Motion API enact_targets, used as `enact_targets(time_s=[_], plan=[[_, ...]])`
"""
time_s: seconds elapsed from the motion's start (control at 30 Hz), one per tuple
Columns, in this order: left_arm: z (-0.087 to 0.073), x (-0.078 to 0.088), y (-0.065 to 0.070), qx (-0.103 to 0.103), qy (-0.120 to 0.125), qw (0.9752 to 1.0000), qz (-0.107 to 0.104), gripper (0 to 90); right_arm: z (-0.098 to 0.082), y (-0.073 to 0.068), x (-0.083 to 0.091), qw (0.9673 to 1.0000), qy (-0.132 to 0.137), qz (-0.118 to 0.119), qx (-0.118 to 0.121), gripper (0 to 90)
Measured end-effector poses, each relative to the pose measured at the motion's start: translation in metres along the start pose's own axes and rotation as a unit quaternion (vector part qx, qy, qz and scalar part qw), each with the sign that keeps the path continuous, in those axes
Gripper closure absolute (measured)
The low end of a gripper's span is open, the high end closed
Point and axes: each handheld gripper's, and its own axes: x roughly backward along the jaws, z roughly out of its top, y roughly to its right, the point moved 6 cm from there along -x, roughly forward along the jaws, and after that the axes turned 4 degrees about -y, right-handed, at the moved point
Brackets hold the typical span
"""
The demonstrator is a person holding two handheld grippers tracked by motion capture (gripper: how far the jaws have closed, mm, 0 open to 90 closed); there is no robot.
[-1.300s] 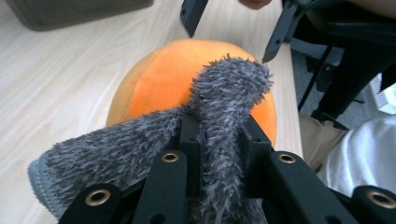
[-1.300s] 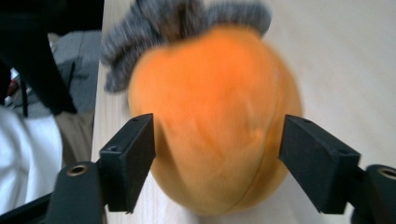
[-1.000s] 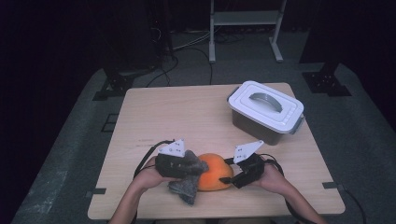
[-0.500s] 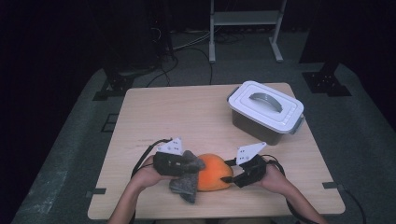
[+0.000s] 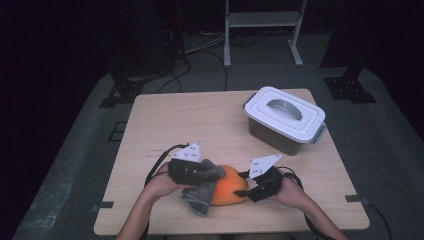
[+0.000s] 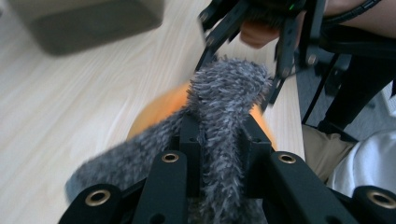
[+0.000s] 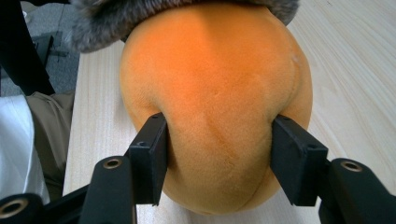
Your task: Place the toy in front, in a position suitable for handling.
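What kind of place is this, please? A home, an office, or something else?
Probably a lab or recording studio, not a home. A lone wooden table stands on grey carpet with dark surroundings, cables run across the floor, and equipment stand bases and a metal frame stand behind it.

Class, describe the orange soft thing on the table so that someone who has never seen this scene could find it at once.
Start at the wooden table and go to its near edge, away from the lidded grey box. There, between the two hand-held grippers, lies the orange plush ball. The right gripper squeezes its end and a grey furry cloth, pinched by the left gripper, drapes over it; it is the one bright, rounded thing there.
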Motion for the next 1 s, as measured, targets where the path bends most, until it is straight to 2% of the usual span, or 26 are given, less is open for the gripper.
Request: enact_targets(time_s=[0.03,0.07,0.13,0.17,0.2,0.23,0.3,0.33,0.37,0.53,0.6,0.67,0.73,0.83,0.87,0.9,0.97,1.0], plan=[[0.0,0.0,0.0,0.0,0.0,1.0,0.0,75.3,0.0,0.0,0.0,1.0,-0.001,0.0,-0.001,41.2],[0.004,-0.004,0.0,-0.012,-0.017,0.9998,0.008,75.2,0.0,0.001,0.0,1.0,-0.001,0.002,-0.002,41.0],[0.003,-0.007,-0.001,-0.012,-0.025,0.9996,0.01,75.3,-0.001,0.002,0.0,1.0,0.001,0.002,-0.004,40.4],[0.0,-0.009,-0.003,-0.012,-0.033,0.9993,0.014,75.3,-0.003,0.003,0.001,0.9999,0.004,0.007,-0.014,35.1],[-0.003,-0.01,-0.004,-0.002,-0.031,0.9995,0.011,75.3,-0.003,0.003,0.001,0.9999,0.004,0.007,-0.014,35.1],[-0.009,-0.01,-0.008,0.007,-0.024,0.9997,0.006,75.3,-0.003,0.004,0.002,0.9998,0.006,0.007,-0.018,28.9],[-0.018,-0.009,-0.01,0.021,-0.018,0.9996,-0.003,75.3,-0.003,0.005,0.003,0.9995,0.009,0.011,-0.029,25.0],[-0.018,-0.009,-0.01,0.021,-0.018,0.9996,-0.003,75.2,-0.004,0.006,0.003,0.9993,0.006,0.014,-0.035,23.7],[-0.026,-0.006,-0.011,0.036,-0.01,0.9993,-0.01,75.3,-0.005,0.007,0.002,0.9993,0.001,0.014,-0.035,21.9],[-0.038,0.001,-0.012,0.048,-0.004,0.9987,-0.014,75.3,-0.006,0.006,-0.005,0.9989,-0.002,0.025,-0.04,20.9],[-0.039,0.002,-0.012,0.05,-0.003,0.9987,-0.011,75.2,-0.004,0.006,-0.008,0.9989,0.002,0.026,-0.04,26.1],[-0.038,0.003,-0.012,0.048,-0.003,0.9988,-0.006,75.2,-0.002,0.005,-0.008,0.9992,0.01,0.019,-0.034,38.8],[-0.035,0.005,-0.012,0.042,-0.007,0.9991,0.001,75.3,0.001,0.003,-0.004,0.9996,0.018,0.007,-0.022,46.2],[-0.025,0.011,-0.012,0.029,-0.011,0.9993,0.019,75.5,0.01,0.002,0.0,0.9996,0.026,-0.008,-0.013,50.4],[-0.025,0.011,-0.012,0.029,-0.011,0.9993,0.019,75.5,0.01,0.002,0.0,0.9996,0.026,-0.008,-0.013,50.4],[-0.021,0.012,-0.01,0.024,-0.012,0.9994,0.023,75.5,0.015,0.003,0.003,0.9994,0.027,-0.022,-0.008,51.3],[-0.008,0.011,-0.005,0.006,-0.012,0.9996,0.023,75.5,0.017,0.004,0.005,0.9992,0.029,-0.027,-0.01,51.6],[-0.008,0.011,-0.005,0.006,-0.012,0.9996,0.023,75.5,0.017,0.004,0.005,0.9992,0.029,-0.027,-0.01,51.6]])
